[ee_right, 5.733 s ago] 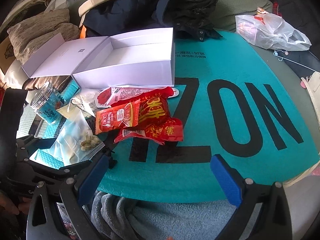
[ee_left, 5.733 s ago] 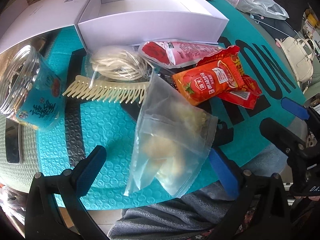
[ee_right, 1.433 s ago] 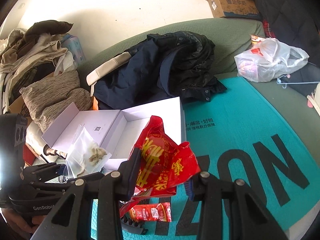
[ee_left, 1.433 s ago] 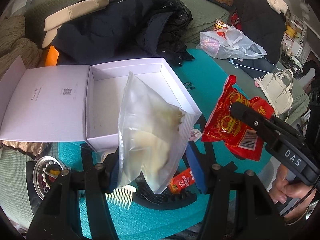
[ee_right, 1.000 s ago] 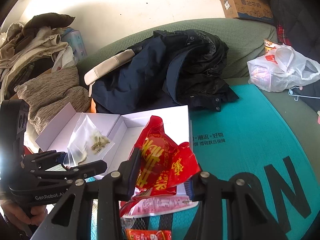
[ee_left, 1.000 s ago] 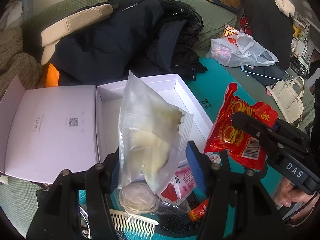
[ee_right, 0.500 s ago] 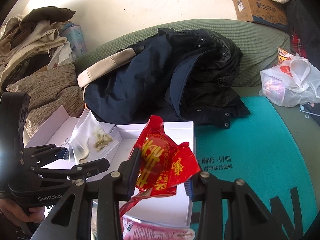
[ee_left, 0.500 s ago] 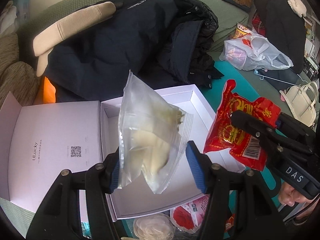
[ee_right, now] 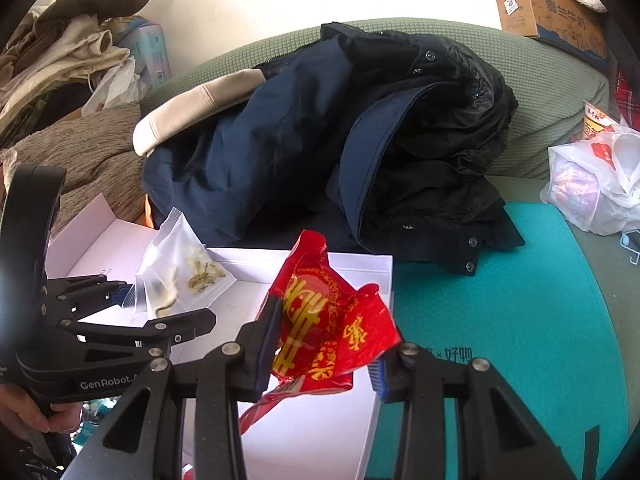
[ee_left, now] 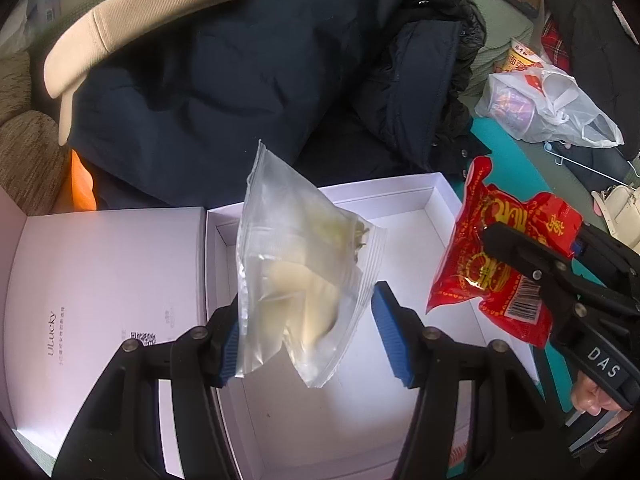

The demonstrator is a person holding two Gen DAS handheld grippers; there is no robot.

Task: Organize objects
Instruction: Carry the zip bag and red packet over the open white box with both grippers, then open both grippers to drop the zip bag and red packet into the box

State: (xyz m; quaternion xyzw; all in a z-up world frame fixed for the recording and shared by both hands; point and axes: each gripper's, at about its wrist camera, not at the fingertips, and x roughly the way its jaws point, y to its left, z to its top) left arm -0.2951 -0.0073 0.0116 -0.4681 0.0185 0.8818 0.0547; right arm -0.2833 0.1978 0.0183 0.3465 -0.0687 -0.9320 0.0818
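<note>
Two packets up in the air over one open white box [ee_left: 436, 200]: left gripper [ee_left: 308, 336] is pinched on a clear zip bag [ee_left: 296, 264], right gripper [ee_right: 324, 352] is clamped on a red snack packet [ee_right: 324, 316]. Box sits on a teal mat [ee_right: 500, 320]. Behind it, one dark jacket [ee_right: 320, 152] and one white plastic bag [ee_right: 600, 184].

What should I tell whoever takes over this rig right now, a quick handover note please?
Left gripper: shut on the clear bag, held above the white box.
Right gripper: shut on the red packet, also above the box.
Done: both items picked up and brought over the open box, whose visible floor looks empty.
Left: lower and release both into the box, then fetch whatever else is loose; only a sliver of another packet shows at the near edge of the teal mat.
</note>
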